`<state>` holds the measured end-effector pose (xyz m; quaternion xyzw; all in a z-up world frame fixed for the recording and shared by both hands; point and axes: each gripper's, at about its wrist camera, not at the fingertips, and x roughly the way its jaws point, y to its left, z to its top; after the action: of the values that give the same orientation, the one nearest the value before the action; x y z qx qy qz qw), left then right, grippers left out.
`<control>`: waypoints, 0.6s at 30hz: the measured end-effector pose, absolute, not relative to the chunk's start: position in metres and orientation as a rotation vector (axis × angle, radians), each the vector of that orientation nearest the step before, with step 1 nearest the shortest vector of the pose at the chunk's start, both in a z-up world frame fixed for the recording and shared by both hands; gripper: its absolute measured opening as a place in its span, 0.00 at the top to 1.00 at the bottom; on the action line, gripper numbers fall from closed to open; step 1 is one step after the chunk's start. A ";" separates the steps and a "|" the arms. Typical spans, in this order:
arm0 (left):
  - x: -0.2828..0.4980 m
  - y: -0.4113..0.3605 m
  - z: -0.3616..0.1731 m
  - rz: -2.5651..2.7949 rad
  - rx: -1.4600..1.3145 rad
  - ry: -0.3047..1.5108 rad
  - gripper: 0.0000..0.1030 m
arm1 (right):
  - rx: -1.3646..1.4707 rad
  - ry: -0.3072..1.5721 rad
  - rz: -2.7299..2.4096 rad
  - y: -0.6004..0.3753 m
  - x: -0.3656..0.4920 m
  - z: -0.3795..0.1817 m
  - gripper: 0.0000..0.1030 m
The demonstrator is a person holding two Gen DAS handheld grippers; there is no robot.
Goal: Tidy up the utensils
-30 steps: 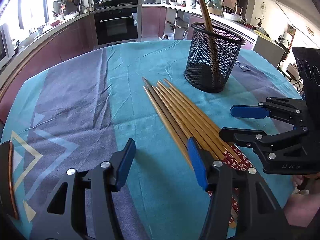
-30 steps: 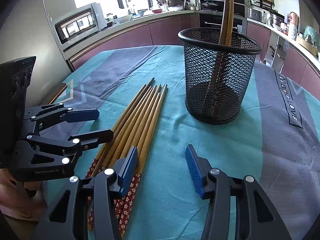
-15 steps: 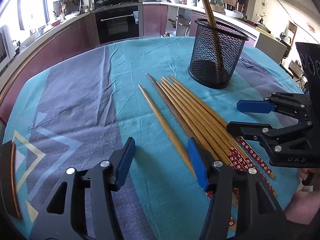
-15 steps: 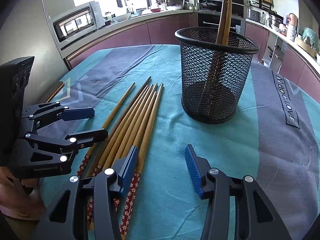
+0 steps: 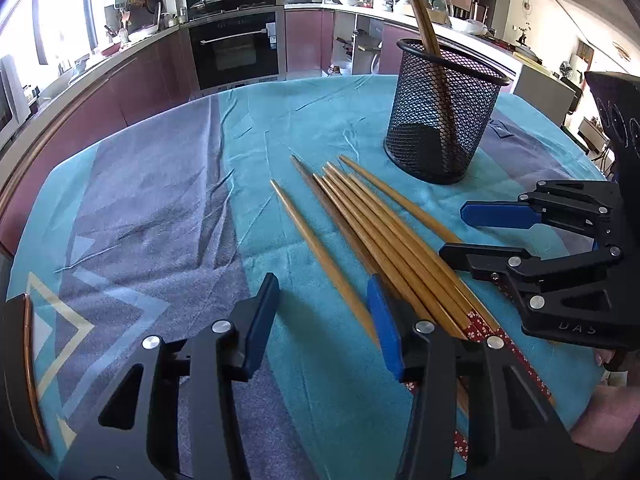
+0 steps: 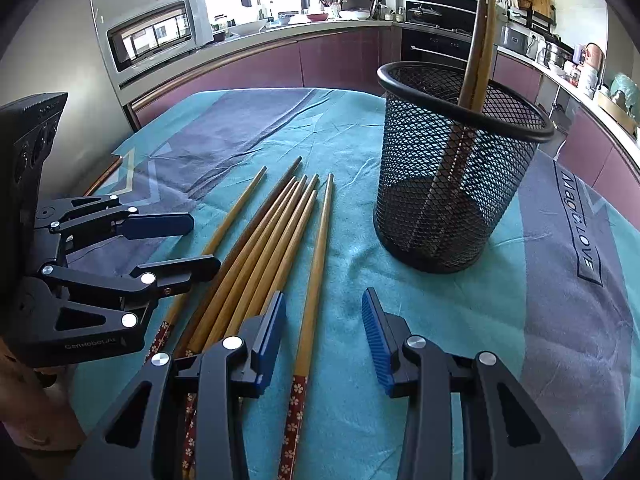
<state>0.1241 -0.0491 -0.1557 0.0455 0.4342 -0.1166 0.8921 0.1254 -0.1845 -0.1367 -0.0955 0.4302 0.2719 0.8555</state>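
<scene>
While both my tongs close, my left gripper [image 5: 324, 316] straddles one outlying chopstick [image 5: 320, 260] and my right gripper [image 6: 323, 332] another [image 6: 314, 276], neither pinched yet; the bundle [image 6: 256, 256] lies beside the mesh holder [image 6: 452, 184].

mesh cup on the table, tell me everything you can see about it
The mesh cup is a black round holder of wire mesh with a solid rolled rim and dark base. It stands upright on the teal and grey tablecloth, beyond the loose chopsticks and apart from them. Two brown chopsticks lean inside, sticking out above the rim.
</scene>
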 end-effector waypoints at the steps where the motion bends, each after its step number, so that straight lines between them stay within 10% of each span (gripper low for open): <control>1: 0.126 -0.049 -0.156 -0.242 0.094 0.901 0.59 | -0.203 0.903 0.572 -0.184 0.127 -0.137 0.63; 18: 0.144 -0.042 -0.156 -0.213 0.039 0.907 0.86 | -0.138 0.916 0.582 -0.181 0.145 -0.137 0.95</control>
<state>0.1440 -0.0421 -0.1563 0.0187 0.4374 -0.1025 0.8932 0.1454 -0.1806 -0.1365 -0.0658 0.4354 0.2769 0.8541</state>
